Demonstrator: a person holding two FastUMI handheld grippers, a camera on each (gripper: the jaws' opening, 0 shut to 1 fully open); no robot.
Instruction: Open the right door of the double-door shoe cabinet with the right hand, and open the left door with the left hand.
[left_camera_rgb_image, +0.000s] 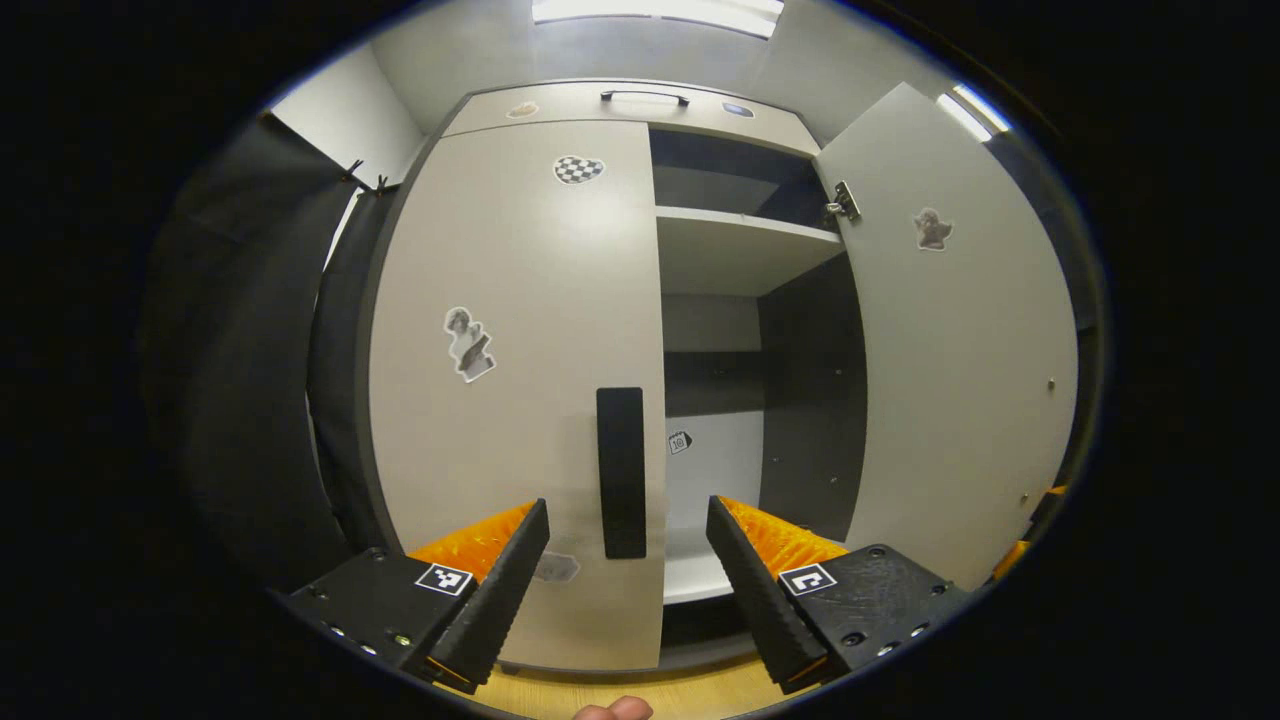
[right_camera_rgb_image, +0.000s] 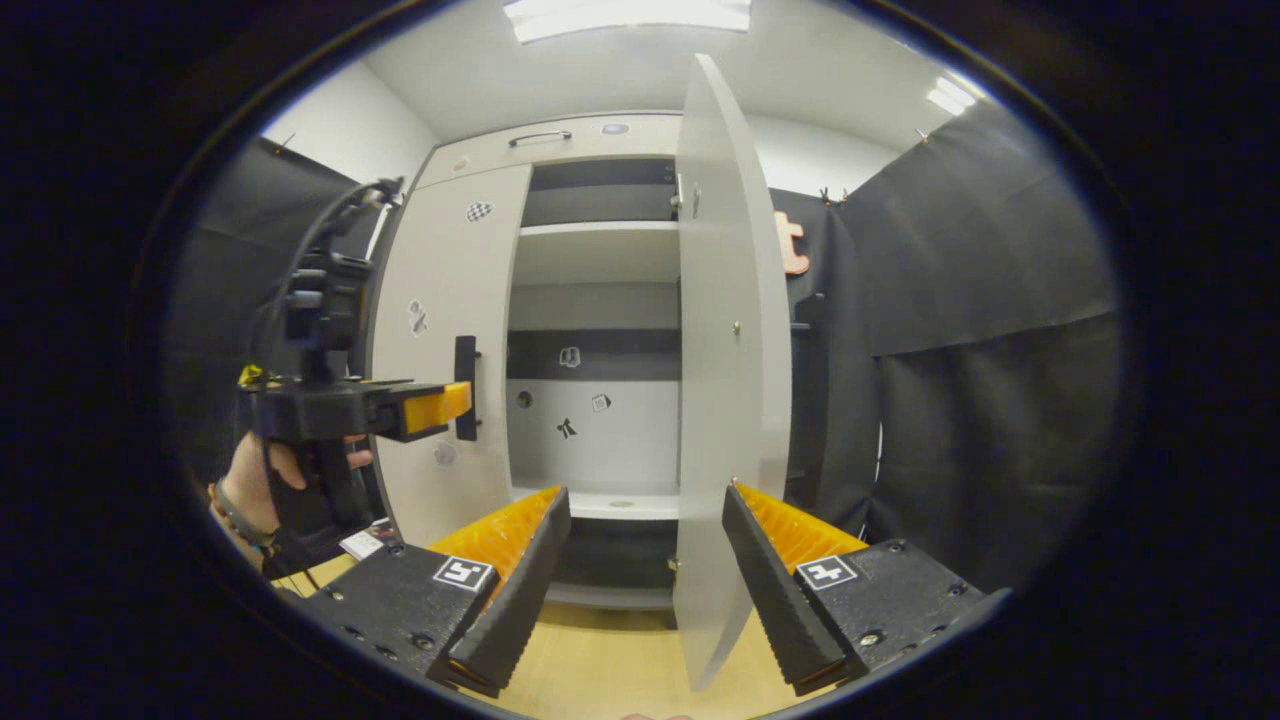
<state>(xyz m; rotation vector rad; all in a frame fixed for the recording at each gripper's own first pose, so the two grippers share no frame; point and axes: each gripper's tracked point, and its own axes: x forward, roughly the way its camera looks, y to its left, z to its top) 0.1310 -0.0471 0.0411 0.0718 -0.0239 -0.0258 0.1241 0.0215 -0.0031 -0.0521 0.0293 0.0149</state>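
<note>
Shoe cabinet (left_camera_rgb_image: 560, 100): right door (right_camera_rgb_image: 725, 330) swung wide, left door (left_camera_rgb_image: 520, 380) closed; both grippers' jaws apart.

The right door (right_camera_rgb_image: 725, 380) stood swung out edge-on, dividing the approach: open floor (right_camera_rgb_image: 610, 660) lay to either side of it. The compartment (right_camera_rgb_image: 595, 350) behind it was accessible, interrupted by one shelf (right_camera_rgb_image: 598, 240). The left door (left_camera_rgb_image: 520, 380) was closed flat, blocking that half of the cabinet; its vertical handle (left_camera_rgb_image: 621, 472) projected near the inner edge. The left gripper (left_camera_rgb_image: 628, 560) was spread wide, with a gap between its fingers and the handle. Black cloth (right_camera_rgb_image: 990, 400) bounded the right side.
</note>
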